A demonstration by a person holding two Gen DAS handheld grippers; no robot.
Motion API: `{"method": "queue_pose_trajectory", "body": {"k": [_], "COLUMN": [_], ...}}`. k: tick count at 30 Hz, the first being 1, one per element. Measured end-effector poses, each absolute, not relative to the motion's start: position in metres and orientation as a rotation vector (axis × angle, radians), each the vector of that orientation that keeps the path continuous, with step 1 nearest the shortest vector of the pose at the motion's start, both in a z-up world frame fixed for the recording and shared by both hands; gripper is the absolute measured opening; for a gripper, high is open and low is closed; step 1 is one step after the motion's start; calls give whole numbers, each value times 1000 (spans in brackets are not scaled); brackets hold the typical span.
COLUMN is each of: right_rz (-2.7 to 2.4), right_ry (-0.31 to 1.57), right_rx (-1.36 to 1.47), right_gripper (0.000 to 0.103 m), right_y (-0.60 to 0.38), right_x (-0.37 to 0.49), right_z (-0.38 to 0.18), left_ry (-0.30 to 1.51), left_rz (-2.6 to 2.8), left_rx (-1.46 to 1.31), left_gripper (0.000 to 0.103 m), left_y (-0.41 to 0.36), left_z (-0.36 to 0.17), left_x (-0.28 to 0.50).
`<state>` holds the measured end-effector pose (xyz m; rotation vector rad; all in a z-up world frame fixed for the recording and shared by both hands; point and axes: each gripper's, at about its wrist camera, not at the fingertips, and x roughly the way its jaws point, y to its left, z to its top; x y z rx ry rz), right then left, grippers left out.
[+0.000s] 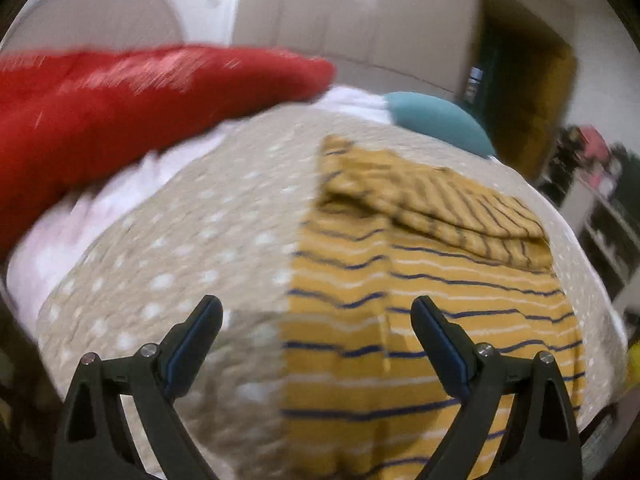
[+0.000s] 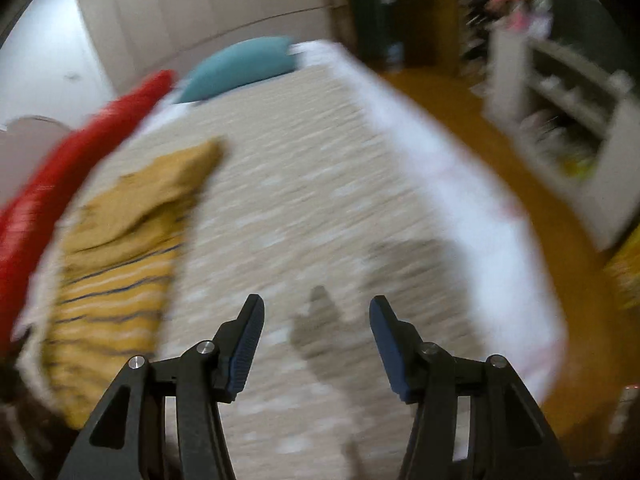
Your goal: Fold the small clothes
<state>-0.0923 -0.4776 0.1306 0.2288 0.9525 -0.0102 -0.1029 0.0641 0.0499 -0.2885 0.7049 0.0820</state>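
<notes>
A small yellow garment (image 1: 420,320) with navy and white stripes lies flat on the beige dotted bedspread (image 1: 192,240). Its far part is folded over onto itself (image 1: 440,200). My left gripper (image 1: 316,308) is open and empty, just above the garment's left edge. In the right wrist view the same garment (image 2: 112,280) lies at the left. My right gripper (image 2: 316,308) is open and empty over bare bedspread (image 2: 320,184), to the right of the garment. Both views are blurred.
A red pillow (image 1: 120,108) lies along the bed's far left, and a teal cushion (image 1: 440,120) at the far end. The bed's white edge (image 2: 480,220) drops to an orange-brown floor (image 2: 560,280). A white shelf unit (image 2: 568,120) stands to the right.
</notes>
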Motion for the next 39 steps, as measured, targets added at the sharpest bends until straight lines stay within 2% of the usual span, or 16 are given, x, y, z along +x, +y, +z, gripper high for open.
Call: {"method": "queue_pose_trajectory", "body": {"k": [4, 13, 20, 21, 33, 39], "right_rz": [195, 338, 531, 558, 643, 666], "right_ry": [981, 1042, 1062, 1070, 1151, 1243], "right_rx": [337, 364, 605, 622, 724, 670], "right_gripper": [60, 60, 61, 62, 62, 62], "right_y": [-428, -373, -362, -358, -336, -305], "right_x": [-91, -76, -89, -93, -121, -140], "right_z": [95, 58, 33, 30, 1, -18], "left_ry": [778, 782, 798, 803, 864, 899], "left_rz": [37, -51, -104, -116, -188, -219], "left_rx": [-475, -497, -533, -555, -615, -628], "left_gripper": [94, 93, 66, 64, 64, 64], "left_y": [92, 72, 67, 68, 57, 51], "left_z": [33, 20, 12, 11, -8, -17], "left_x": [-108, -106, -125, -128, -154, -163]}}
